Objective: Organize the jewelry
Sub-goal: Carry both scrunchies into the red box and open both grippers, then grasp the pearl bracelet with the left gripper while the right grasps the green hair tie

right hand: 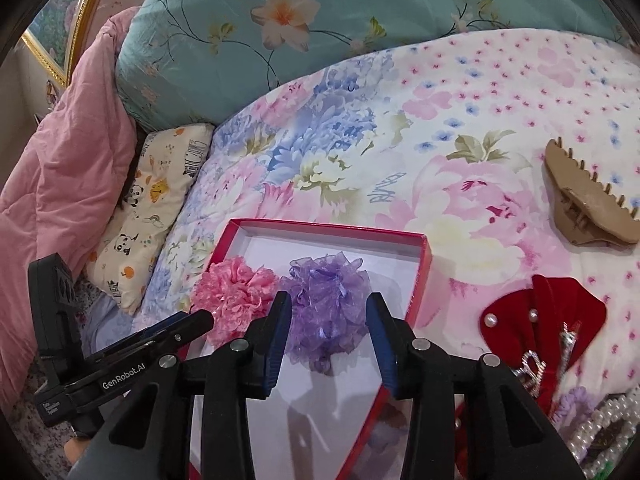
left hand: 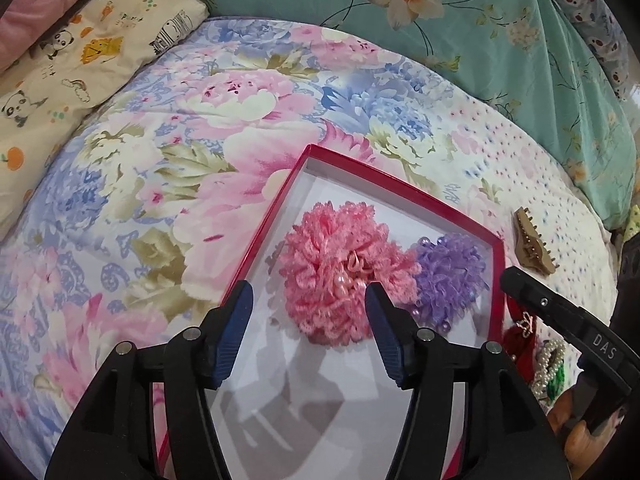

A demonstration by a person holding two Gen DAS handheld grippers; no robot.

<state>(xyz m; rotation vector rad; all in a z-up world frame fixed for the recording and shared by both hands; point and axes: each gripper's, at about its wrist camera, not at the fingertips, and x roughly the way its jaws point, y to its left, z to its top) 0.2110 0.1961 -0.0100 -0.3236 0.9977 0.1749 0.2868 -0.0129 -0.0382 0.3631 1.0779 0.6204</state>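
Pink scrunchie and purple scrunchie lie side by side in the red box on the bed. My right view alone shows the red velvet bow with pearls and the whole tan claw clip. I see my left gripper and right gripper both partly spread, gripping nothing.
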